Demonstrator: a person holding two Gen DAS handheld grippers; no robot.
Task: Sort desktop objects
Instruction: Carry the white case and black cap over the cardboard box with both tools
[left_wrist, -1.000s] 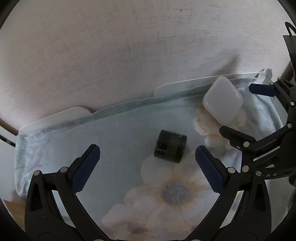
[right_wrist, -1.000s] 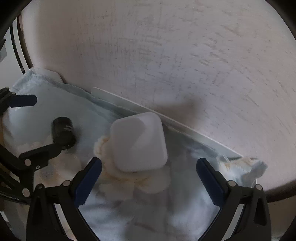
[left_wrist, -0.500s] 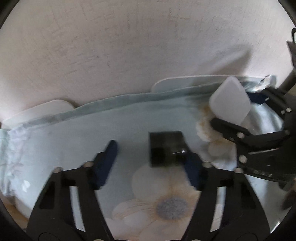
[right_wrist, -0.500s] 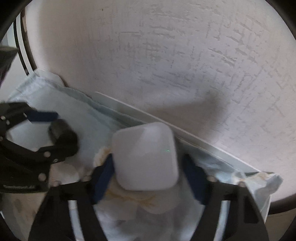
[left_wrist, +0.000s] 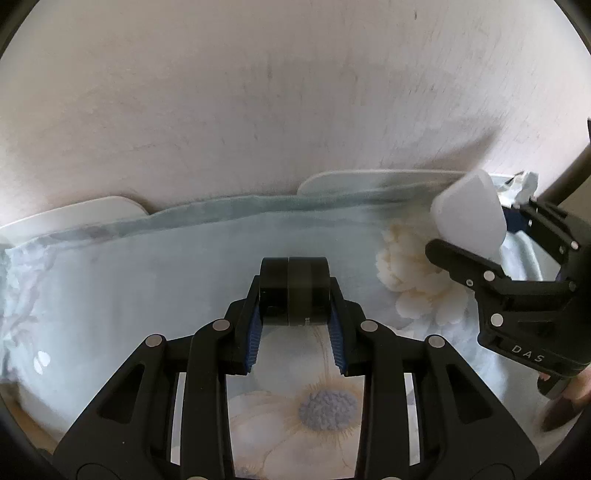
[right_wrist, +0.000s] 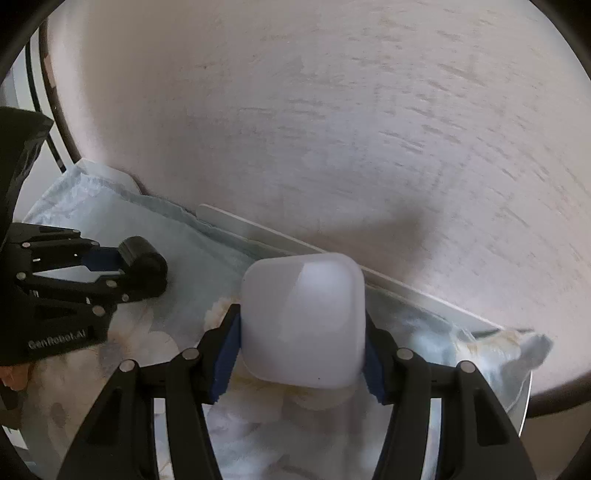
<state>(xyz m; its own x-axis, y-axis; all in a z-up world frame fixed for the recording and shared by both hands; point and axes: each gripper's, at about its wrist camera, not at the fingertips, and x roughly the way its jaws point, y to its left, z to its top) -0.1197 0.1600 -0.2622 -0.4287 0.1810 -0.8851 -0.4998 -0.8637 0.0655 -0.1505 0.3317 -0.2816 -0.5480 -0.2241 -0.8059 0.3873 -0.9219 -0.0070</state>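
My left gripper (left_wrist: 294, 306) is shut on a small black cylinder (left_wrist: 293, 291) that lies on its side, over a pale blue flowered cloth (left_wrist: 147, 288). My right gripper (right_wrist: 301, 339) is shut on a white rounded square case (right_wrist: 303, 321) and holds it tilted above the cloth. In the left wrist view the white case (left_wrist: 469, 218) and the right gripper (left_wrist: 509, 254) are at the far right. In the right wrist view the black cylinder (right_wrist: 142, 264) and the left gripper (right_wrist: 122, 266) are at the left.
The cloth covers a white tray (left_wrist: 92, 210) whose rim shows at the back, against a pinkish textured wall (left_wrist: 295, 92). The cloth's bunched corner (right_wrist: 517, 347) hangs over the tray's right end. A dark curved bar (right_wrist: 59, 129) stands at the left.
Both grippers have moved forward and closed from wide open. The left now grips the black cylinder, turned square to the fingers. The right grips the white case, which has risen and tilted.
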